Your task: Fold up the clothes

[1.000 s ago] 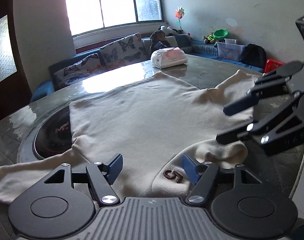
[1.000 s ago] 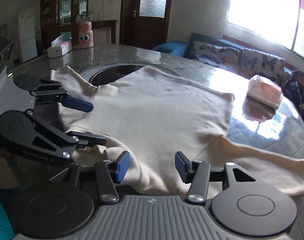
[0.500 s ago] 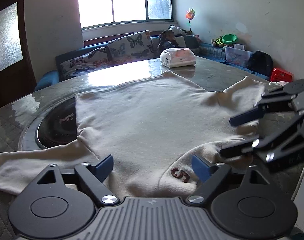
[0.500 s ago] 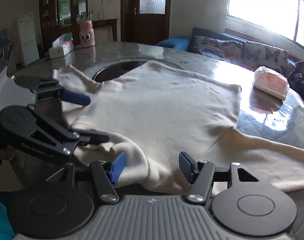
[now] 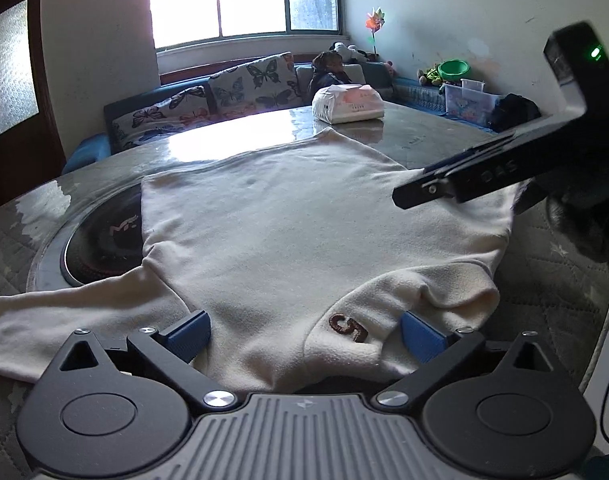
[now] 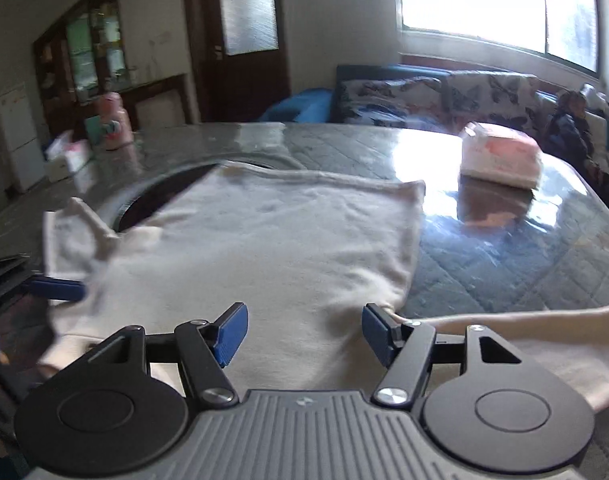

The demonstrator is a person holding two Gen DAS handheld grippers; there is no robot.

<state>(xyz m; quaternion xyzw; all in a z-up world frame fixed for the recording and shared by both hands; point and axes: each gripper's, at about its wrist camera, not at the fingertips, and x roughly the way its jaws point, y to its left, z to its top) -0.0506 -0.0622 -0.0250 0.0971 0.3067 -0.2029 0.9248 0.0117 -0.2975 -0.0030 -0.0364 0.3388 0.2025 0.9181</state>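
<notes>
A cream sweatshirt (image 5: 288,216) lies spread flat on the round glass-topped table (image 5: 432,136), its collar with a brown "5" patch (image 5: 346,326) nearest me. My left gripper (image 5: 304,334) hovers over the collar; its jaws are opening, with cloth lying between the blue pads but not pressed. One sleeve (image 5: 44,324) trails off to the left. In the right wrist view my right gripper (image 6: 304,330) is over the sweatshirt (image 6: 264,248) beside the other sleeve (image 6: 544,340); its jaws are opening too and hold nothing. Its fingers (image 5: 424,190) show edge-on in the left wrist view.
A tissue pack (image 5: 346,104) sits at the table's far side. A dark round hob (image 5: 100,248) is sunk into the table under the shirt's left corner. A pink bottle (image 6: 112,124) and boxes stand far left. A person (image 5: 328,72) sits on the butterfly-cushioned sofa (image 5: 224,92).
My left jaws spread wider over the collar. The right gripper swung away from the left one, across the shirt toward the sleeve side, rolled edge-on, and its jaws widened.
</notes>
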